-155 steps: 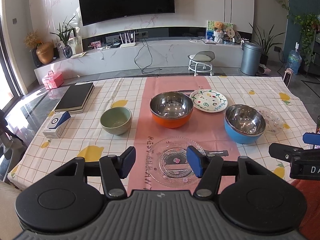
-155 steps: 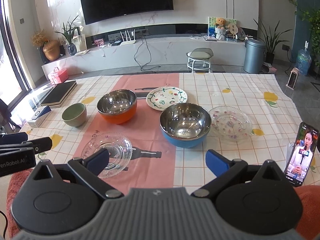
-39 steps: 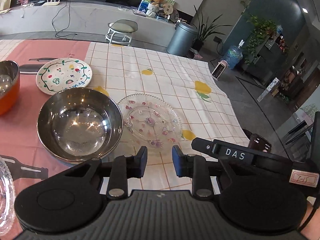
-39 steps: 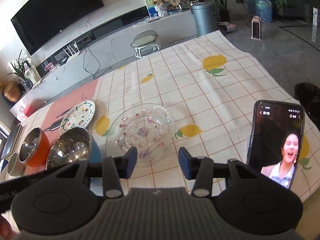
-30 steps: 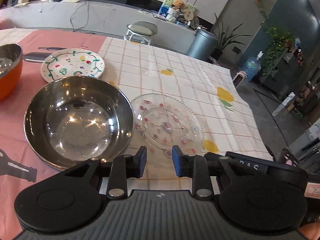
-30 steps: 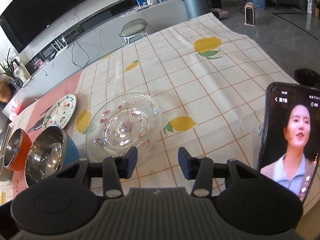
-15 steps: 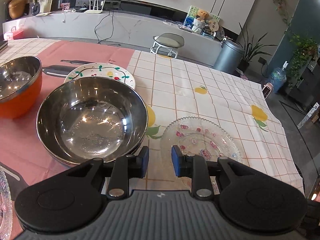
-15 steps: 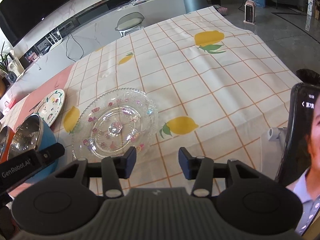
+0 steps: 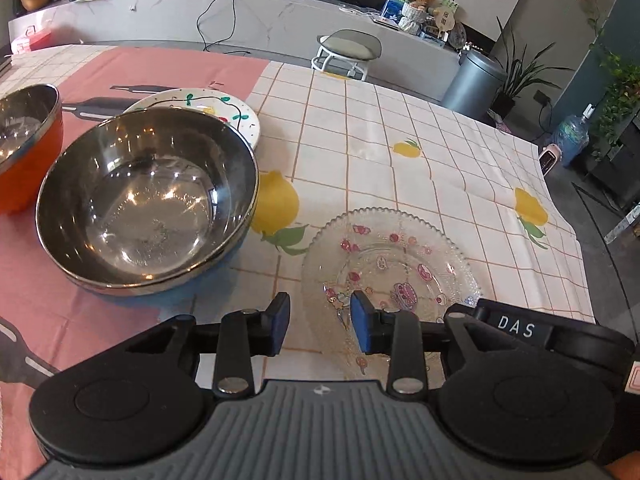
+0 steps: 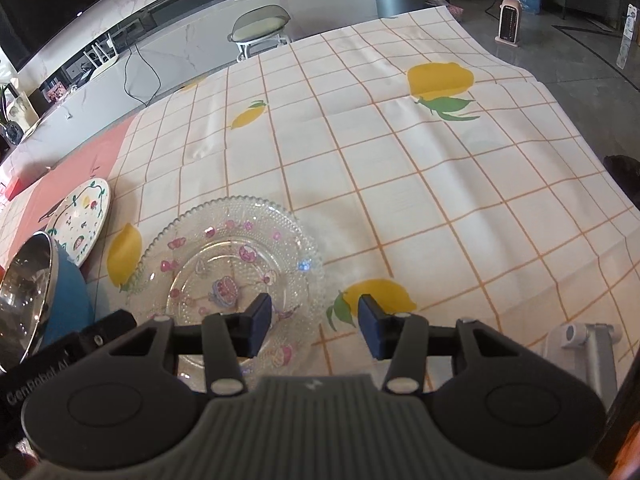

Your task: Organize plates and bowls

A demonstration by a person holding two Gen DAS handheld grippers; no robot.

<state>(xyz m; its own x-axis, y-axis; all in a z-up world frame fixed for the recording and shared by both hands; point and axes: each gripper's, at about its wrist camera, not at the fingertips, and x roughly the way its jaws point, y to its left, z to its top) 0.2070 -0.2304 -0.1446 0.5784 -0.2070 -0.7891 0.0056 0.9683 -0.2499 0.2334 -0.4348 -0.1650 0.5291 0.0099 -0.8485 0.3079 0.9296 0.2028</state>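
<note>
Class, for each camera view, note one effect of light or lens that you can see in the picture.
Left wrist view: bright glints inside the steel bowl; the straight cabinet bows from fisheye distortion. Right wrist view: the glass plate sparkles, with a blue glint at its rim.

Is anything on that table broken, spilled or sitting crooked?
Nothing looks broken or spilled. The glass plate lies flat and whole, and the steel bowl with the blue outside stands upright and empty. Its rim hides part of the painted plate behind it; whether they touch, I cannot tell.
</note>
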